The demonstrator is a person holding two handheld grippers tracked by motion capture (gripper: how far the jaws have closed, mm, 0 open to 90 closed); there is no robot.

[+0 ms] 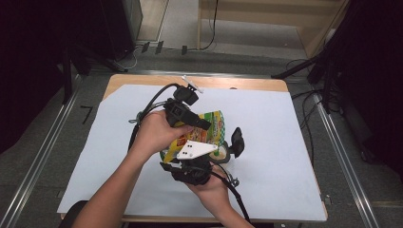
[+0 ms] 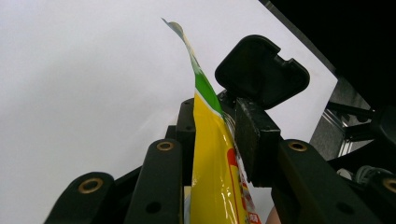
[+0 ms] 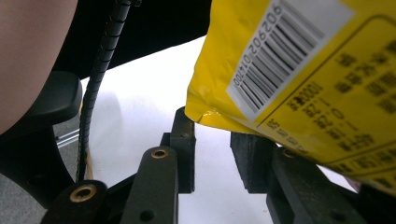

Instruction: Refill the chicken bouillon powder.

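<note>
A yellow and green snack bag (image 1: pixel 215 127) is held up over the middle of the table between my two hands. In the left gripper view the bag (image 2: pixel 212 154) stands edge-on between the jaws, and my left gripper (image 2: pixel 217 106) is shut on it. From above, the left gripper (image 1: pixel 204 125) reaches the bag from its left side. My right gripper (image 1: pixel 223 145) sits just below and in front of the bag. In the right gripper view the bag's barcoded corner (image 3: pixel 280 70) hangs over the right jaw, while my right gripper (image 3: pixel 212 137) stands open with white paper showing through the gap.
A large white paper sheet (image 1: pixel 271 156) covers the wooden table (image 1: pixel 247 84). Cables trail from both grippers across the sheet. Metal rails (image 1: pixel 340 156) run along the floor on both sides, and dark stands and cords stand beyond the far edge.
</note>
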